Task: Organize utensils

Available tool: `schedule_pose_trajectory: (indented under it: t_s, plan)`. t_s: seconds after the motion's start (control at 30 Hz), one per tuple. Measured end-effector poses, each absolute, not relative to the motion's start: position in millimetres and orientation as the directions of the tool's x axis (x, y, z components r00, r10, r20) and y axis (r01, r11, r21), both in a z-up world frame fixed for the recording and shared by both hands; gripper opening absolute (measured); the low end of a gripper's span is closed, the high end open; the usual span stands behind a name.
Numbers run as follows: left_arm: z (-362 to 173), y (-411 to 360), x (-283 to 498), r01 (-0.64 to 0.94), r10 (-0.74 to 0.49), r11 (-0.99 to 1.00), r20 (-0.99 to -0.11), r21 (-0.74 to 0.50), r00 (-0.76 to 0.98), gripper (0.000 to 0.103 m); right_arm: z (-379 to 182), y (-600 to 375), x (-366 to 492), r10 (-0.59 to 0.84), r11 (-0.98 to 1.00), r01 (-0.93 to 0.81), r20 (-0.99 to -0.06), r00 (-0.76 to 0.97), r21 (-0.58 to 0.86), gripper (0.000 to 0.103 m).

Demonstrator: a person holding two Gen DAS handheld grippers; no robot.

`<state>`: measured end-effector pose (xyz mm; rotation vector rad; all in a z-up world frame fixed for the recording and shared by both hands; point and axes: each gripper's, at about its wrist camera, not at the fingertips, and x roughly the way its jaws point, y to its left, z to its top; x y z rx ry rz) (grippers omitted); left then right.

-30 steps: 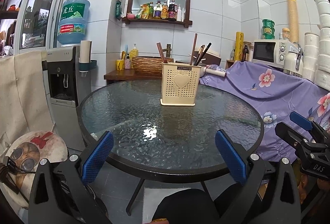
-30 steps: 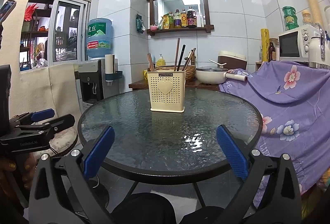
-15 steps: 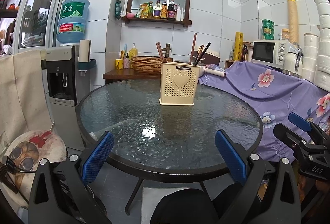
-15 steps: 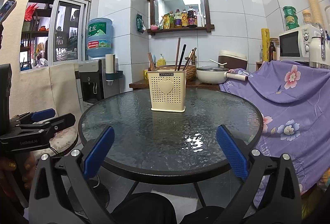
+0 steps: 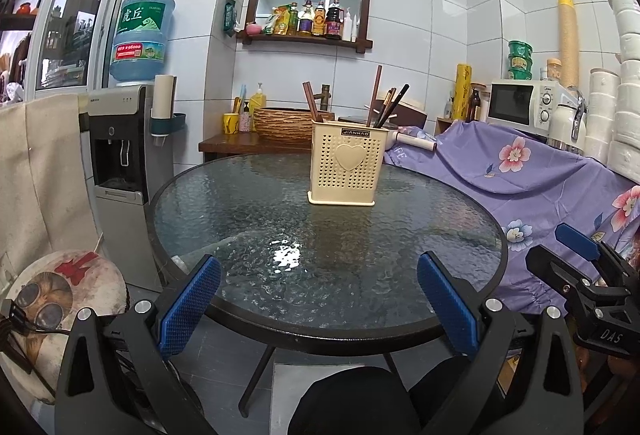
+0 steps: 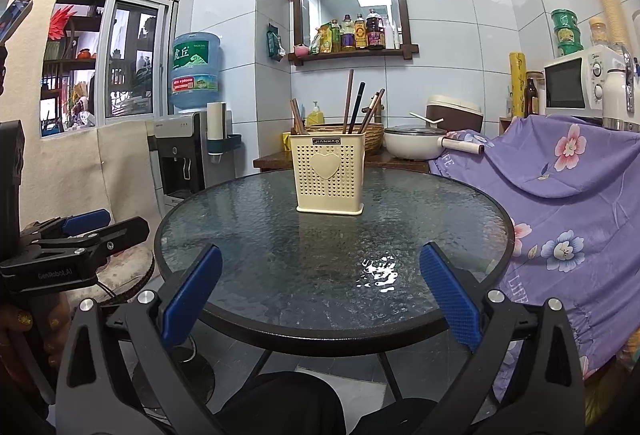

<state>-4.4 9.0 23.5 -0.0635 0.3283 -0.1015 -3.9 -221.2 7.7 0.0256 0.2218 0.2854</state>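
Observation:
A cream perforated utensil holder [image 5: 346,165] [image 6: 329,175] with a heart on its front stands upright at the far middle of the round glass table [image 5: 240,203] [image 6: 440,219]. Several dark chopsticks [image 5: 386,103] [image 6: 354,107] stick up out of it. My left gripper [image 5: 318,295] is held open before the table's near edge, with nothing between its blue pads. My right gripper [image 6: 320,291] is open too, level with the near rim and empty. Each gripper shows at the side of the other's view.
A water dispenser [image 5: 120,159] with a blue bottle stands left of the table. Purple flowered cloth [image 5: 540,171] covers furniture on the right, with a microwave [image 5: 520,107] behind. A wooden counter with a woven basket [image 5: 280,123] and a pot [image 6: 416,143] lies beyond. A round stool [image 5: 60,295] sits low left.
Both grippers stay open and almost still. The views have shifted only slightly.

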Motion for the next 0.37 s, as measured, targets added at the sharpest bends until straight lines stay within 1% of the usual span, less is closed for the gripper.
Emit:
schedule_pose_trajectory:
  t_s: [0.37]
  plan:
    - [22.6,8.8,-3.0,0.088,-0.111,0.993,-0.324,-0.083,0.94,0.097,7.5,-219.5,-3.6,0.284,0.959,-0.278,-0.22,0.933,0.058,0.097]
